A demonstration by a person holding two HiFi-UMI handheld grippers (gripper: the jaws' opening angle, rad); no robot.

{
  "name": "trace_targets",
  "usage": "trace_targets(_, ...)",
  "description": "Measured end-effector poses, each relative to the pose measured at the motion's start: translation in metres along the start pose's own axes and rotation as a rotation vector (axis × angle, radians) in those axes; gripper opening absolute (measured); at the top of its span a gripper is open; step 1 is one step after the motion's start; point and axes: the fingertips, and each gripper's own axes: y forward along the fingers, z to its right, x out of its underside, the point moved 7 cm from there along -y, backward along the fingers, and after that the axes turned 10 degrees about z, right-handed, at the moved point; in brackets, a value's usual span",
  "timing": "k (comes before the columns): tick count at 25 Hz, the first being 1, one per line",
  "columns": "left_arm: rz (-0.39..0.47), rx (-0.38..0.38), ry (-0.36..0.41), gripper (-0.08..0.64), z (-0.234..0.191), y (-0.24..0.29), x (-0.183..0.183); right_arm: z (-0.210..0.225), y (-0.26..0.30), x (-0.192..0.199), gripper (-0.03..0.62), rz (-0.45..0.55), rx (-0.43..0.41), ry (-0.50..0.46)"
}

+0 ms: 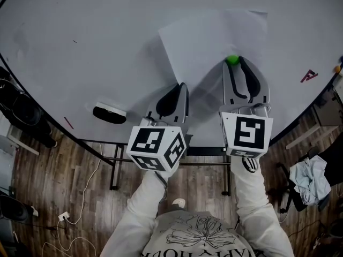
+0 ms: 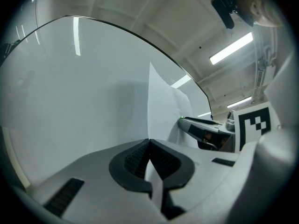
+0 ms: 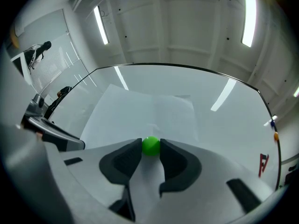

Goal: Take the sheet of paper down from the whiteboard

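Head view, and filling nearly all of it: the whiteboard (image 1: 80, 47), broad and pale. Up on its right half, tilted, the sheet of paper (image 1: 214, 42), flat against the board over most of its area, lower left corner peeled away from it.

Next in size, the left tool (image 1: 181, 90), pressed together on that lifted corner. Confirmed in the left gripper view by a thin white strip running straight through the closed pads. Just beside it, the right tool (image 3: 151, 148), clamped on a small green magnet (image 1: 232, 59), pads touching the ball on both sides.

Off to the left near the board's lower edge, a dark eraser (image 1: 109, 113) by the look of it, well apart from the action. Far right, a little red mark (image 1: 308, 75), of no concern. Smallest of all, that magnet again: seated on the lower part of the sheet, apparently the only thing pinning it up.

On handling, a judgement only: featherlight, floppy, easy to crease or tear if tugged against a seated magnet. Best taken at a corner or free edge, exactly as here, with a gentle pinch. Likely to sag and swing once freed, so worth keeping that corner steady. As for the magnet: round, smooth, liable to pop out of the pads.
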Motion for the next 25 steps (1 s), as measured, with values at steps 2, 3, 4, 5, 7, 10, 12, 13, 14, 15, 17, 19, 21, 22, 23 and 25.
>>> trace_targets(2, 0.005, -0.003, 0.005, 0.003, 0.000, -0.001, -0.002, 0.000, 0.000, 0.000, 0.118, -0.003, -0.001, 0.002)
trace_targets(3, 0.007, -0.005, 0.005, 0.003, 0.000, -0.002, -0.003, -0.001, 0.000, -0.001, 0.118, -0.005, -0.002, 0.005)
trace_targets(4, 0.009, -0.006, 0.006, 0.003, 0.000, -0.003, -0.004, 0.000, 0.000, -0.001, 0.118, -0.006, -0.002, 0.007)
trace_targets(5, 0.011, -0.007, 0.007, 0.003, 0.001, -0.003, -0.005, 0.000, 0.000, -0.002, 0.118, -0.007, -0.002, 0.007)
trace_targets(7, 0.014, -0.011, 0.013, 0.003, 0.002, -0.004, -0.006, 0.001, 0.000, -0.002, 0.118, -0.010, -0.001, 0.008)
trace_targets(10, 0.016, -0.018, 0.018, 0.003, 0.001, -0.007, -0.008, 0.000, 0.000, -0.003, 0.118, -0.013, -0.003, 0.012)
trace_targets(12, 0.017, -0.027, 0.019, 0.003, -0.001, -0.009, -0.009, -0.001, 0.000, -0.003, 0.118, -0.016, -0.004, 0.009)
trace_targets(13, 0.017, -0.033, 0.017, 0.003, -0.003, -0.010, -0.009, -0.001, 0.000, -0.002, 0.118, -0.018, -0.004, 0.009)
trace_targets(14, 0.017, -0.037, 0.013, 0.003, -0.005, -0.012, -0.008, -0.001, 0.000, -0.002, 0.118, -0.020, -0.004, 0.011)
trace_targets(15, 0.018, -0.042, 0.011, 0.003, -0.006, -0.013, -0.008, -0.001, 0.000, -0.002, 0.118, -0.021, -0.004, 0.015)
trace_targets(17, 0.020, -0.052, 0.013, 0.003, -0.009, -0.015, -0.009, 0.000, 0.000, -0.002, 0.118, -0.022, -0.002, 0.021)
trace_targets(19, 0.021, -0.064, 0.018, 0.003, -0.011, -0.018, -0.011, 0.001, 0.000, -0.002, 0.118, -0.024, 0.001, 0.022)
trace_targets(21, 0.024, -0.082, 0.023, 0.003, -0.014, -0.021, -0.011, 0.004, -0.001, -0.002, 0.118, -0.024, 0.008, 0.021)
trace_targets(22, 0.025, -0.092, 0.024, 0.003, -0.016, -0.023, -0.011, 0.005, -0.001, -0.002, 0.118, -0.023, 0.012, 0.020)
trace_targets(23, 0.026, -0.098, 0.021, 0.003, -0.017, -0.025, -0.011, 0.006, -0.001, -0.001, 0.118, -0.021, 0.016, 0.019)
trace_targets(25, 0.027, -0.104, 0.013, 0.003, -0.020, -0.028, -0.012, 0.007, -0.001, -0.002, 0.118, -0.021, 0.018, 0.019)
